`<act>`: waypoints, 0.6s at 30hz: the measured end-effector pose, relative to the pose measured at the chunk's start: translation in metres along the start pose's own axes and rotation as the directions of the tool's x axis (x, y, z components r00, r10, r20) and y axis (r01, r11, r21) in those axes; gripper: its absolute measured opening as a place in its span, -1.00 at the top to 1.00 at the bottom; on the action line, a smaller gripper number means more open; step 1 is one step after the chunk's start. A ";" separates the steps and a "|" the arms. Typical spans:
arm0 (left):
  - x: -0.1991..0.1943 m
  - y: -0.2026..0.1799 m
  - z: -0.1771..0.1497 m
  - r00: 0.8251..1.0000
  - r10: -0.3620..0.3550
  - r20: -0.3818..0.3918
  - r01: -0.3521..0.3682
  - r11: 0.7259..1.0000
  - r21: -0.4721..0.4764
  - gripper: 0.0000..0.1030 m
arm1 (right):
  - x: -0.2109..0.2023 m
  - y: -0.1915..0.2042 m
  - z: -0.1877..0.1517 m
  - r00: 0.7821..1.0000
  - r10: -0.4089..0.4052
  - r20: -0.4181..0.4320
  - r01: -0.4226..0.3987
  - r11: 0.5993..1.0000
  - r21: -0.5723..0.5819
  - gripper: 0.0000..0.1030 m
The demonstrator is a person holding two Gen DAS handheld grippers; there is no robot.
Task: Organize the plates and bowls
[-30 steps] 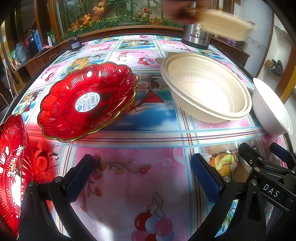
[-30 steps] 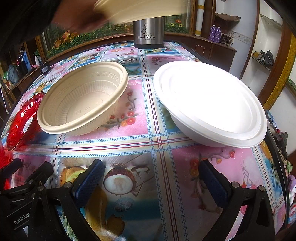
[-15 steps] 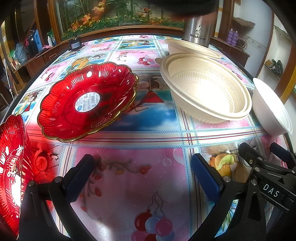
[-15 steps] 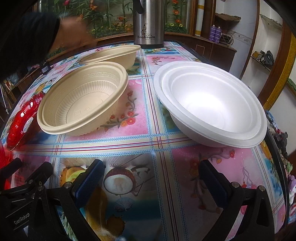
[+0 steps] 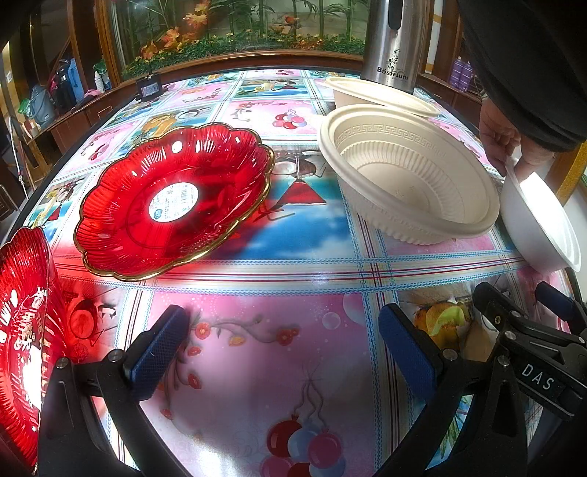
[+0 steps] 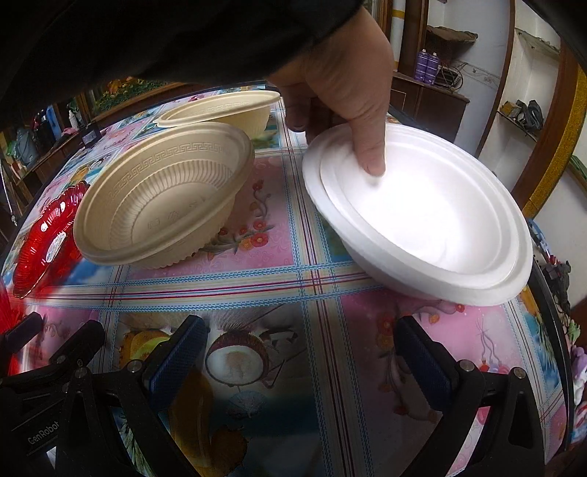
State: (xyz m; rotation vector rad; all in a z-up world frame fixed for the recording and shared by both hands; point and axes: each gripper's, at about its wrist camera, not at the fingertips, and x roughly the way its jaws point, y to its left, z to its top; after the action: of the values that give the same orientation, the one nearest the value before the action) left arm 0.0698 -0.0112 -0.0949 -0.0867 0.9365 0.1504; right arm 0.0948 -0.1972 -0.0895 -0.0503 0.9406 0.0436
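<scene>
A red scalloped plate (image 5: 172, 198) lies on the table, and a second red plate (image 5: 22, 341) sits at the left edge. A ribbed beige bowl (image 5: 407, 172) (image 6: 161, 194) stands in the middle with another beige bowl (image 5: 374, 93) (image 6: 223, 110) behind it. A bare hand (image 6: 348, 84) (image 5: 502, 139) grips the rim of the white foam bowl (image 6: 422, 216) (image 5: 535, 216), which is tilted. My left gripper (image 5: 282, 348) is open near the table's front edge. My right gripper (image 6: 301, 352) is open too, below the white bowl. Neither holds anything.
A steel thermos (image 5: 394, 40) stands at the back behind the beige bowls. A dark sleeve (image 6: 146, 33) reaches over the table from above. The floral tablecloth (image 5: 256, 367) is bare in front of both grippers. Wooden cabinets and shelves ring the table.
A person's hand set a second beige bowl behind the first, then moved right and took hold of the white bowl's rim, tilting it. Both grippers have stayed still and open.
</scene>
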 end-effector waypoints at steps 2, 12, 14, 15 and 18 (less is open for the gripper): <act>0.000 0.000 0.000 1.000 0.000 0.000 0.000 1.000 0.000 -1.00 | 0.000 0.000 0.000 1.000 0.000 0.000 0.000 1.000 0.000 -1.00; 0.000 0.000 0.000 1.000 0.000 0.000 0.000 1.000 0.000 -1.00 | -0.001 0.000 0.000 1.000 0.000 0.000 0.000 1.000 0.000 -1.00; 0.000 0.000 0.000 1.000 0.000 0.000 0.000 1.000 0.000 -1.00 | -0.001 0.000 0.000 1.000 0.000 0.000 0.000 1.000 0.001 -1.00; 0.000 0.000 0.000 1.000 0.000 0.000 0.000 1.000 0.000 -1.00 | -0.001 0.000 0.000 1.000 0.000 0.000 0.000 1.000 0.001 -1.00; 0.000 0.000 0.000 1.000 0.000 0.000 0.000 1.000 0.000 -1.00 | -0.001 -0.001 -0.001 1.000 0.000 0.000 0.000 1.000 0.001 -1.00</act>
State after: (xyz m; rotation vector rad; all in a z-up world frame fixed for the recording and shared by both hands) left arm 0.0696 -0.0114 -0.0947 -0.0867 0.9366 0.1508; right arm 0.0939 -0.1983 -0.0892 -0.0499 0.9409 0.0432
